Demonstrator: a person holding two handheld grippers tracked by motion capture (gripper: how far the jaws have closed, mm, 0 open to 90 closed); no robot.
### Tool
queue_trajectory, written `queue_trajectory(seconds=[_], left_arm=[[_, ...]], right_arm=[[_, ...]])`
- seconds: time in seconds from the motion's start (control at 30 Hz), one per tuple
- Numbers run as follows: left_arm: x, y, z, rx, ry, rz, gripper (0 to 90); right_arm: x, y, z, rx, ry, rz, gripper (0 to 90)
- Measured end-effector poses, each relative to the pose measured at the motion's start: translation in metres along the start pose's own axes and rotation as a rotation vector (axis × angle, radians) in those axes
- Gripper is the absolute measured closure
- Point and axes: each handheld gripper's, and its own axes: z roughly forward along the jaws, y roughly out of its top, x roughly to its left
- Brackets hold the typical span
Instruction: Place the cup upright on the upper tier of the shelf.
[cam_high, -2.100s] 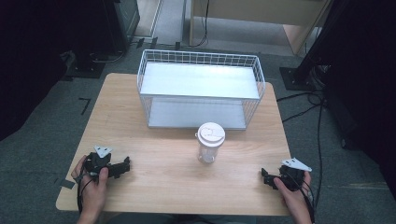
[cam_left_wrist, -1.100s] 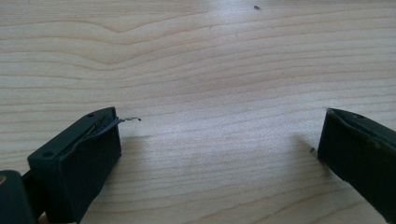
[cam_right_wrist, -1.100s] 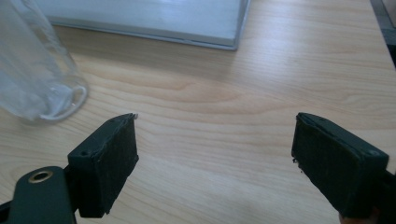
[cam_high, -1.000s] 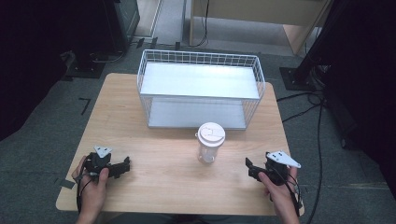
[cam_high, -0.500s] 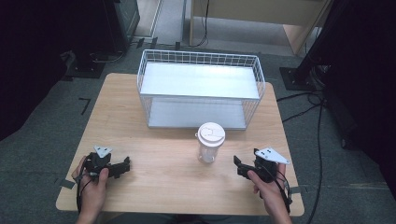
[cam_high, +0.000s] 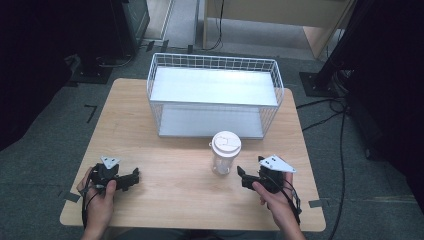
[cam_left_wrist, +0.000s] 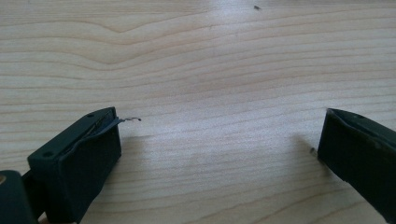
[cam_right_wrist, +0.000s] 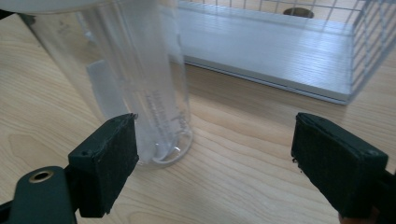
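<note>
A clear plastic cup (cam_high: 225, 152) with a white lid stands upright on the wooden table (cam_high: 175, 200), just in front of the wire basket. My right gripper (cam_high: 242, 177) lies low on the table a little to the right of the cup, pointing at it. Its jaws stand apart with nothing between them. In the right gripper view the cup (cam_right_wrist: 135, 79) rises close ahead, by the left jaw's tip of the right gripper (cam_right_wrist: 215, 154). My left gripper (cam_high: 134, 178) rests at the table's front left, open over bare wood (cam_left_wrist: 219, 144).
A white wire basket (cam_high: 215, 61) with a pale shelf and floor panel stands at the back middle of the table; its mesh wall (cam_right_wrist: 373, 42) shows behind the cup. Cables and dark stands lie on the floor around the table.
My right gripper has slid left across the table toward the cup. The left hand and the cup have stayed where they were.
</note>
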Motion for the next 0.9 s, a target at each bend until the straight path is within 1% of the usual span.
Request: queue_trajectory(seconds=[0.1, 0.2, 0.3, 0.33, 0.4, 0.57, 0.6, 0.73, 0.9], left_arm=[[0.000, 0.000, 0.000, -0.001, 0.000, -0.002, 0.0], [0.000, 0.000, 0.000, -0.001, 0.000, 0.000, 0.0], [0.000, 0.000, 0.000, -0.001, 0.000, -0.002, 0.0], [0.000, 0.000, 0.000, -0.001, 0.000, -0.002, 0.0], [0.000, 0.000, 0.000, 0.000, 0.000, 0.001, 0.0], [0.000, 0.000, 0.000, 0.000, 0.000, 0.001, 0.0], [0.000, 0.000, 0.000, 0.001, 0.000, 0.001, 0.0], [0.000, 0.000, 0.000, 0.000, 0.000, 0.001, 0.0], [0.000, 0.000, 0.000, 0.000, 0.000, 0.000, 0.0]], right_arm=[[0.005, 0.002, 0.003, -0.006, 0.018, -0.009, 14.7], [0.010, 0.003, 0.005, -0.005, 0.036, -0.007, 14.7], [0.015, 0.004, 0.007, -0.016, 0.062, -0.027, 14.7], [0.015, 0.004, 0.007, -0.016, 0.062, -0.027, 14.7], [0.020, 0.005, 0.008, -0.025, 0.088, -0.032, 14.7], [0.023, 0.008, 0.011, -0.040, 0.108, -0.022, 14.7], [0.024, 0.009, 0.012, -0.050, 0.121, -0.015, 14.7], [0.029, 0.012, 0.017, -0.064, 0.133, -0.009, 14.7], [0.034, 0.016, 0.022, -0.077, 0.132, -0.009, 14.7]])
